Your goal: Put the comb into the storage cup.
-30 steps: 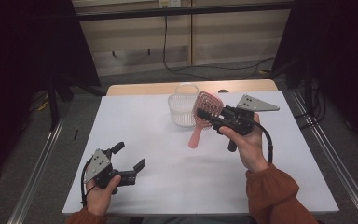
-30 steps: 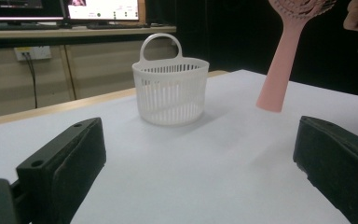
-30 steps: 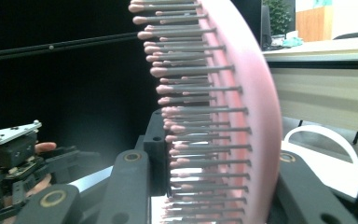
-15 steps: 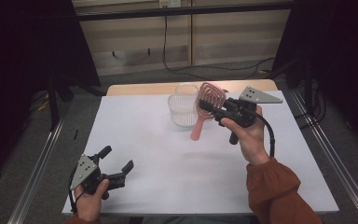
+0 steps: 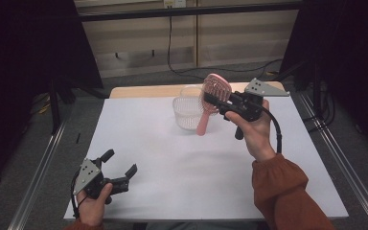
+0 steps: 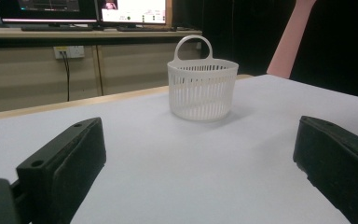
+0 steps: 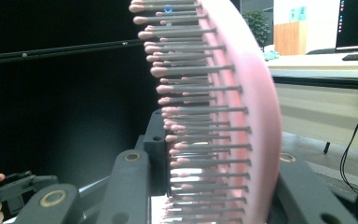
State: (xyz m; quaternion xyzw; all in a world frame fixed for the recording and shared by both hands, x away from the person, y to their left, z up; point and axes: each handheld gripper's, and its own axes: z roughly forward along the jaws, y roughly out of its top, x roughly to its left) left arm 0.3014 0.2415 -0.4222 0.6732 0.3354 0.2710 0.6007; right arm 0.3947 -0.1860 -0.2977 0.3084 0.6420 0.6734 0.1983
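We've got the hairbrush clamped in our right tool, handle hanging just right of the basket at the worktop's far edge.

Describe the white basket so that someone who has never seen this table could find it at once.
On the white table, look toward the far edge, near the middle. There stands the basket, upright, with slotted walls and a loop handle; the pink hairbrush beside it is held in the air by the right gripper.

Right gripper raised, clamped; left gripper low, spread.
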